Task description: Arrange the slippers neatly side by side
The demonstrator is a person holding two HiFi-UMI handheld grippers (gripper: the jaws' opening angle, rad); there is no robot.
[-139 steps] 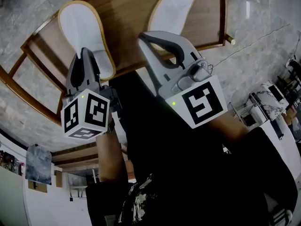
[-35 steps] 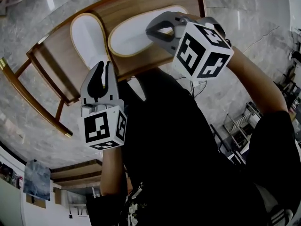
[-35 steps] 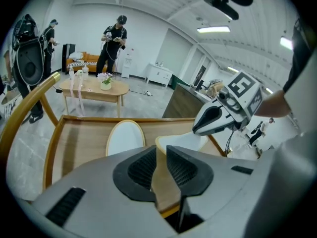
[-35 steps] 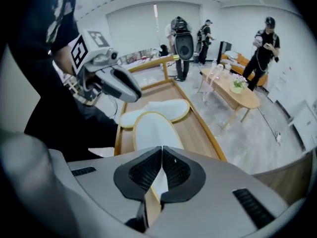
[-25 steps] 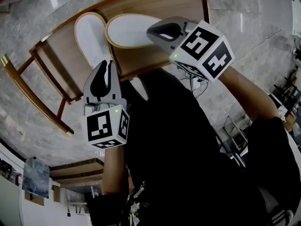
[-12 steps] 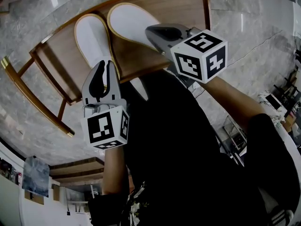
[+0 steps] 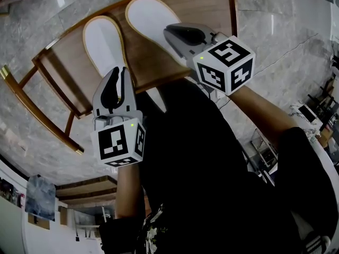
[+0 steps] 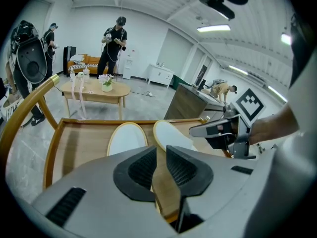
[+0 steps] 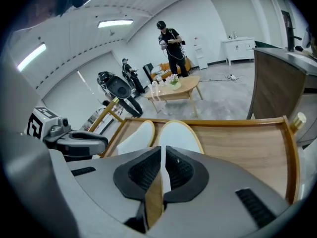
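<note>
Wooden rack [image 7: 212, 9] fills the top of the head view, with the left slipper [image 7: 103, 41] at 11 o'clock and the right slipper [image 7: 145, 15] just beside it at its 1 o'clock, toe slightly ahead. Both look thin, light and floppy, so probably best pinched at the 5 o'clock heel rim and slid flat over the smooth wood. Left gripper [image 7: 121, 72] jaws narrow on a tan strip, apparently the left slipper's heel rim; right gripper [image 7: 170, 35] jaws nearly together on the right slipper's heel edge.
</note>
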